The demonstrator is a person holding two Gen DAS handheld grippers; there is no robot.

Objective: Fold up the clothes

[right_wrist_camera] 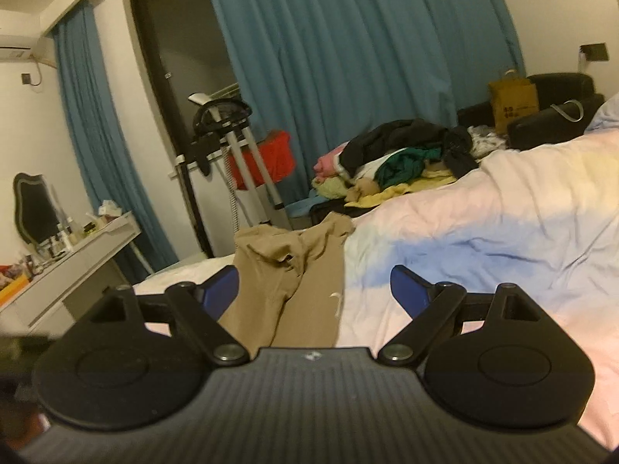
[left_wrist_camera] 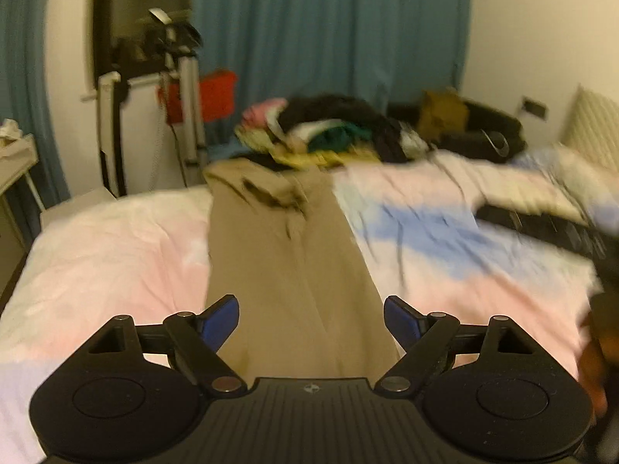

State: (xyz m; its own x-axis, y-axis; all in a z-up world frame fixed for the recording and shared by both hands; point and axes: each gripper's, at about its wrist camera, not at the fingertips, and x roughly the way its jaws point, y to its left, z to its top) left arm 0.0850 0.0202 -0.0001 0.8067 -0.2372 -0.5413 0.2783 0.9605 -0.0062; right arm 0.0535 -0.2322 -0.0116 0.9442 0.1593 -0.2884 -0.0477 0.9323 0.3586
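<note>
Tan trousers [left_wrist_camera: 286,255] lie flat and lengthwise on the bed [left_wrist_camera: 108,255], legs side by side, one laid partly over the other. The waist end is at the far edge, rumpled, with a flap turned over. A small pale mark shows on one leg in the right wrist view. Beyond the trousers a mixed pile of unfolded clothes [right_wrist_camera: 398,158] sits heaped: black, green, yellow, pink.

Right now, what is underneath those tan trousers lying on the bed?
The tan trousers lie flat on the pink and blue bedcover, which shows on both sides of them. Whatever the bedcover hides beneath cannot be seen, nor can the trousers' near ends behind the gripper body.
</note>
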